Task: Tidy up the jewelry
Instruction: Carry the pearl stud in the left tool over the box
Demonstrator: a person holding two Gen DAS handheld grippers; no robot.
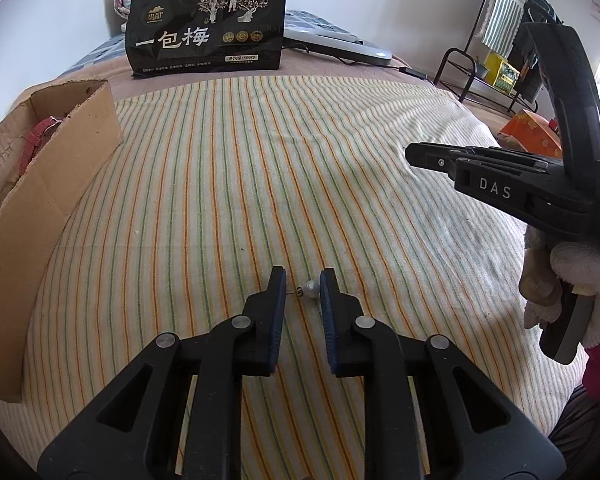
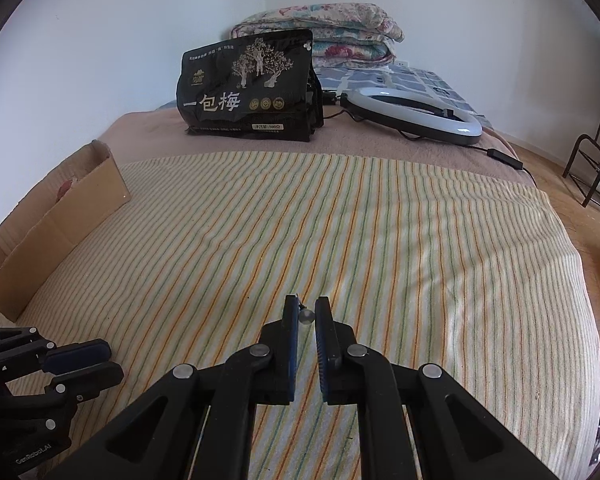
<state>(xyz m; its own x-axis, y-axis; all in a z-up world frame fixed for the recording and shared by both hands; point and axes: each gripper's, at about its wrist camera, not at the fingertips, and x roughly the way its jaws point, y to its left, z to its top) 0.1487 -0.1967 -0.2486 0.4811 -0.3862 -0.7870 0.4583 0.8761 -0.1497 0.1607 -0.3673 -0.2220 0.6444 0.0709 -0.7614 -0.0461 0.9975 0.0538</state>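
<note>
A small pearl earring (image 1: 311, 289) with a thin wire hook lies on the striped cloth (image 1: 260, 180), between the fingertips of my open left gripper (image 1: 303, 280). In the right wrist view another pearl earring (image 2: 306, 316) sits between the tips of my right gripper (image 2: 306, 308), whose jaws stand slightly apart; whether they grip it is unclear. The right gripper (image 1: 432, 162) shows at the right of the left view, above the cloth. The left gripper (image 2: 88, 362) shows at the lower left of the right view. A cardboard box (image 1: 40, 184) at the left holds a red strap (image 1: 36, 140).
A black snack bag (image 1: 208, 26) stands at the far edge of the bed. A ring light (image 2: 416, 114) with a cable lies behind it. Folded quilts (image 2: 320, 36) are stacked at the back wall. A metal rack (image 1: 496, 52) stands off the bed at the right.
</note>
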